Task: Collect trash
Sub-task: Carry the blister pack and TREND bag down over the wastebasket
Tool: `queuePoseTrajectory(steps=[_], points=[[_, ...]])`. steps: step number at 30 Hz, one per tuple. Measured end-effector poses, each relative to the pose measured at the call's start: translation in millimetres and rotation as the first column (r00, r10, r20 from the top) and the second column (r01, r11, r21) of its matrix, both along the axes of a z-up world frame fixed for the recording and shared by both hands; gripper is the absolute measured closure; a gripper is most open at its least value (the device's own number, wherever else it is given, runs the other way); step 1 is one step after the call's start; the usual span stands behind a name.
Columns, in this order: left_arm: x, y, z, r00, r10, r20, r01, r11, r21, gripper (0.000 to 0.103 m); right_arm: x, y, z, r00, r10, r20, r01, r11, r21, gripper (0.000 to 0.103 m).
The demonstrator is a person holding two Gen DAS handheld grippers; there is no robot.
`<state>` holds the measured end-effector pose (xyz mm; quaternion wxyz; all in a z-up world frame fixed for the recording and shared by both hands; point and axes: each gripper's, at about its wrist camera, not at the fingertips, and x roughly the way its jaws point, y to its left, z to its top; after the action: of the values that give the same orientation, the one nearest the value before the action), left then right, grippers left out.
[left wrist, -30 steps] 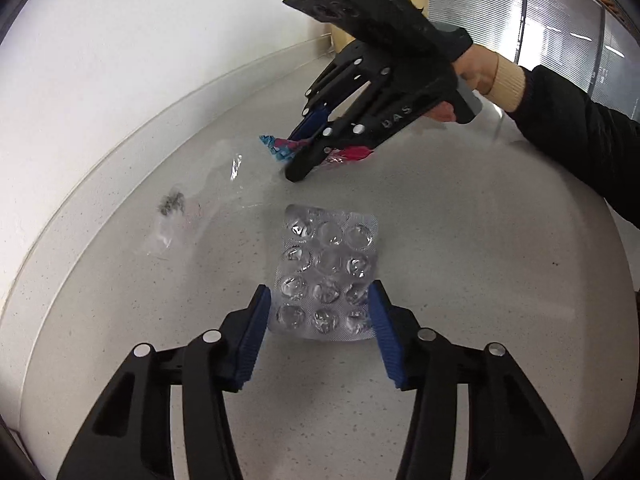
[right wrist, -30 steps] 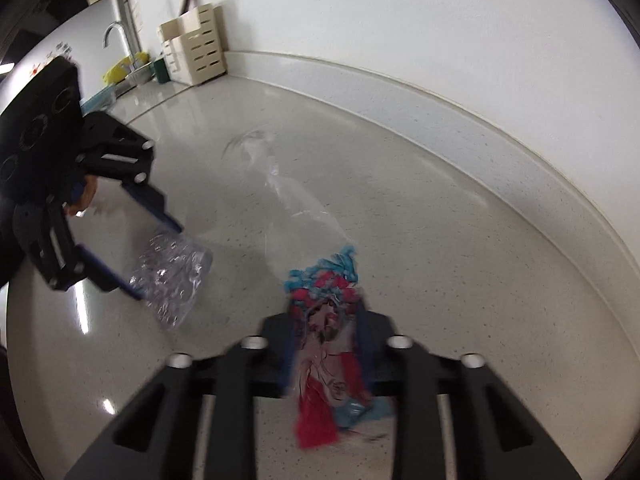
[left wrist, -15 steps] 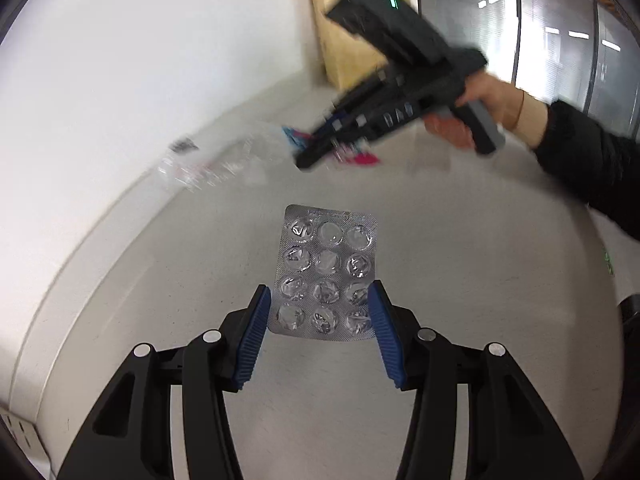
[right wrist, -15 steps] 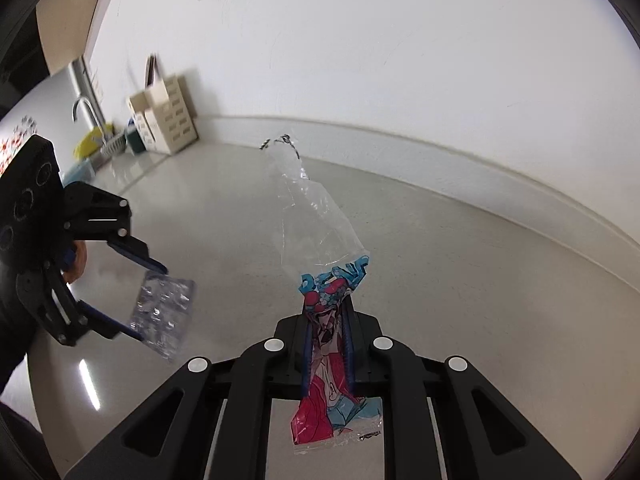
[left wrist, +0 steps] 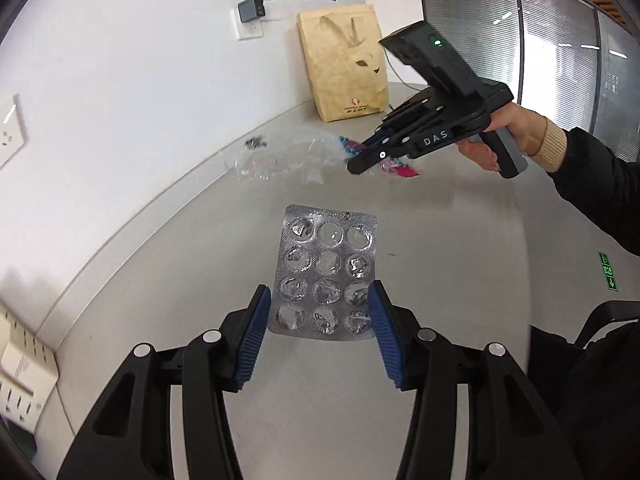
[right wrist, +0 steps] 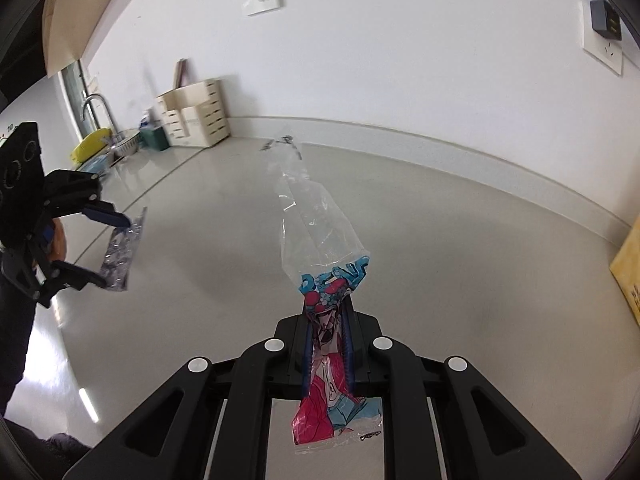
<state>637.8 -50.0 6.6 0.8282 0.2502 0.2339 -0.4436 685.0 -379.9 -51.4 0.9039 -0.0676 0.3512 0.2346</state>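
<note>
My left gripper [left wrist: 320, 308] is shut on a silver blister pack [left wrist: 326, 268] of emptied pill pockets, its blue pads pressing the pack's two long edges, held in the air above the white counter [left wrist: 440, 248]. My right gripper [right wrist: 327, 316] is shut on a clear plastic wrapper [right wrist: 316, 224] with a red and blue printed end, which sticks out ahead of the fingers. In the left wrist view the right gripper [left wrist: 356, 160] hangs higher at the back right, the wrapper [left wrist: 288, 156] trailing to its left. In the right wrist view the left gripper [right wrist: 108, 248] with the pack [right wrist: 122, 248] is at the far left.
A brown paper bag [left wrist: 346, 64] stands against the wall at the counter's far end. Wall sockets [left wrist: 248, 26] and a plugged charger sit above the counter. Cream drawer boxes [right wrist: 196, 116] and a sink with a tap [right wrist: 96, 108] lie at the other end. A dark sleeve [left wrist: 596, 184] reaches in from the right.
Both grippers have risen off the counter with their trash. The right gripper lifted the wrapper clear and moved back right; more wall and the paper bag have come into view.
</note>
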Motion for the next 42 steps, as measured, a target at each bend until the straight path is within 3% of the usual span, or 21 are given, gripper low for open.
queuePoseTrajectory(steps=[10, 25, 31, 42], points=[[-88.5, 22.9, -16.0, 0.999, 0.041, 0.004, -0.041, 0.999, -0.020, 0.053, -108.1, 37.2, 3.8, 0.999, 0.030, 0.039, -0.032, 0.999, 0.036, 0.087], [-198.0, 63.1, -61.7, 0.990, 0.138, -0.020, -0.139, 0.989, -0.048, 0.052, -236.8, 94.5, -46.6, 0.996, 0.075, 0.043, -0.077, 0.996, 0.039, 0.087], [-222.7, 74.8, -87.0, 0.981, 0.181, -0.073, -0.186, 0.980, -0.065, 0.052, -277.3, 105.5, -76.4, 0.997, 0.076, 0.027, -0.077, 0.996, 0.052, 0.087], [-244.9, 80.1, -152.2, 0.942, 0.284, -0.181, -0.300, 0.951, -0.070, 0.052, -327.0, 111.0, -127.5, 0.996, 0.093, -0.014, -0.092, 0.992, 0.088, 0.087]])
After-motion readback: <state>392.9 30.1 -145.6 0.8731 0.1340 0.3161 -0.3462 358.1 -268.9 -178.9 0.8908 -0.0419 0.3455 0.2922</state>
